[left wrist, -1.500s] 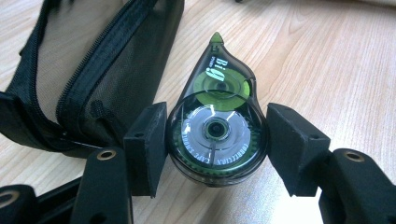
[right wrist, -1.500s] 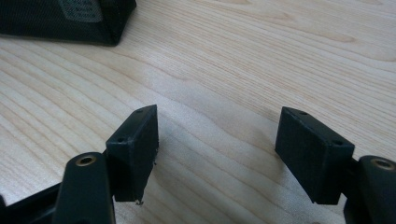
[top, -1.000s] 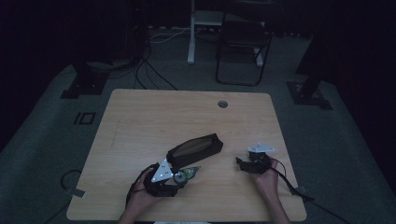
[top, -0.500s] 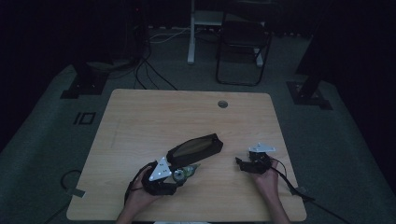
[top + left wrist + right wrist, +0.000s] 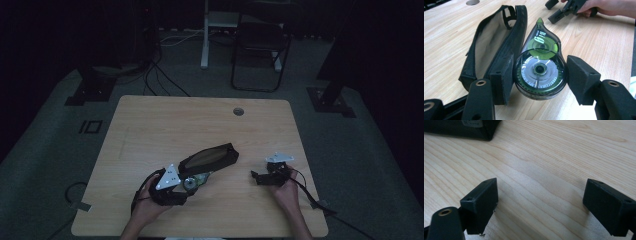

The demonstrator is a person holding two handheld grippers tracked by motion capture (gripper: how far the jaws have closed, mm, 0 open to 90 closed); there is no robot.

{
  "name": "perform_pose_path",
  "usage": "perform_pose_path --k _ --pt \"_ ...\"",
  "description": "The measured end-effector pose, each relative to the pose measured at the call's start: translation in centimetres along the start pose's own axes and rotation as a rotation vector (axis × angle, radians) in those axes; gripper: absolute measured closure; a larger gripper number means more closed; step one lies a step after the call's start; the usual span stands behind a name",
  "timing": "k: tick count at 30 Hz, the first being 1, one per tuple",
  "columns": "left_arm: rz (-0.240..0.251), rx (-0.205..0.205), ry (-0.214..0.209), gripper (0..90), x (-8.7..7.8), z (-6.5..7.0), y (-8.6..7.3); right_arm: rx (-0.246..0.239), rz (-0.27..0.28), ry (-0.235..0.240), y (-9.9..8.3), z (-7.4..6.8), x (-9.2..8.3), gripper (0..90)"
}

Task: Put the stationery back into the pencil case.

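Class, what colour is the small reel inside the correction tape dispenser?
Green, inside the clear smoky casing of the correction tape dispenser; the left gripper view shows it best.

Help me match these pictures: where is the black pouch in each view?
High view: black pouch at table centre, ahead of the left gripper.
Left gripper view: left, beside the correction tape.
Right gripper view: top-left corner.
Shared landmark: wooden table.
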State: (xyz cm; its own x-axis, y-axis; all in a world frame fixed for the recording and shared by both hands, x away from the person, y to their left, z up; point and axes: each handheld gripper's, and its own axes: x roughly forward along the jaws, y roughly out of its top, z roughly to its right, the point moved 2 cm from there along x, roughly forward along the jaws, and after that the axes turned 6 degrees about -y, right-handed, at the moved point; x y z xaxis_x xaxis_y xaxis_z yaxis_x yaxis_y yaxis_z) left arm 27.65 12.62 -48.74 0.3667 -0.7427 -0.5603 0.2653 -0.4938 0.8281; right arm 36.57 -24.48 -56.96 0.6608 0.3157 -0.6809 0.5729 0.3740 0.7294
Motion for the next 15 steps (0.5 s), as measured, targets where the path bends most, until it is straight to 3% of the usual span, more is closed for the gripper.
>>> perform_pose_path --k 15 --pt "0.030 0.007 0.012 41.5 -1.4 -0.7 1.0 -0.004 0.001 0.004 0.0 0.1 0.0 12.6"
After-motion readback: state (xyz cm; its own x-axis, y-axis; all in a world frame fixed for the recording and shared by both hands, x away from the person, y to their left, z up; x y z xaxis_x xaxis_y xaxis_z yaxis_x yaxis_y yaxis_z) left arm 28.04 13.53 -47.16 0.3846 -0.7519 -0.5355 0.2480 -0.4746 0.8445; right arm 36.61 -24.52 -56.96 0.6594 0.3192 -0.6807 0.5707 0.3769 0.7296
